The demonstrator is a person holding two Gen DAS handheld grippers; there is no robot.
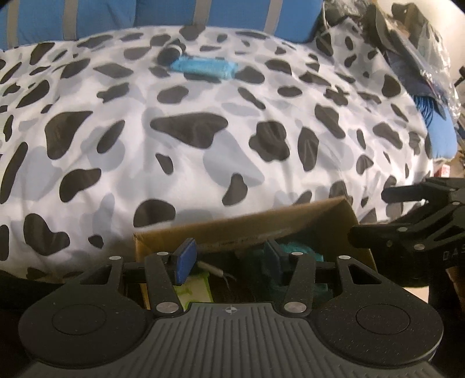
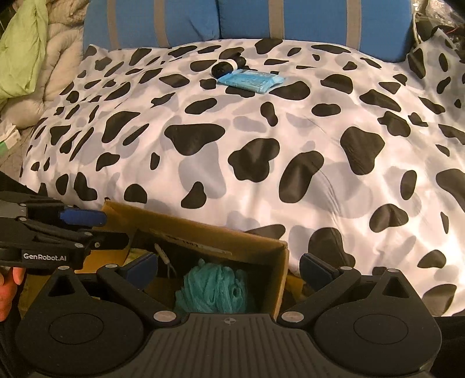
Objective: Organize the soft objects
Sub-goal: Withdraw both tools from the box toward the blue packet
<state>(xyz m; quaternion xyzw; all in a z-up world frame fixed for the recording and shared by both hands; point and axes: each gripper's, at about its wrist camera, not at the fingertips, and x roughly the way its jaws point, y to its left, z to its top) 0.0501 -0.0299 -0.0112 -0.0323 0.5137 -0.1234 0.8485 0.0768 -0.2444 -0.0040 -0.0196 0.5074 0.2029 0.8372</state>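
Two grippers are shown, both poised over one cardboard box [image 2: 270, 247] at the near edge of a bed. The left gripper [image 1: 229, 258] is seen with its blue-padded fingers [image 1: 185, 260] parted to a moderate gap, nothing being pressed between them; the right gripper [image 2: 232, 267] is seen spread wide, its two pads standing on either side of the box opening, with nothing gripped. In the right wrist view the left gripper [image 2: 84, 224] is seen from the side at the left edge, and part of a hand [image 2: 8, 288] is visible beneath it.

One box is counted, open at the top. Inside it one teal fluffy soft object [image 2: 215, 290] is seen, lying against the right-hand wall; a pale green item [image 1: 194, 288] and a thin cord with a small grey tip [image 1: 212, 269] are also seen in the box, toward its left side. What the green item is cannot be told.

Beyond the box one cow-print duvet [image 2: 261, 139], white with black and grey patches, is spread over the bed. On its far part two things are counted, touching or nearly touching: one flat blue packet [image 2: 251, 80] and one dark cylindrical item with a white band [image 2: 228, 67]. Behind the duvet blue cushions with grey stripes [image 2: 247, 20] are set upright; at the far left a pale green quilted cover [image 2: 23, 49] is bunched
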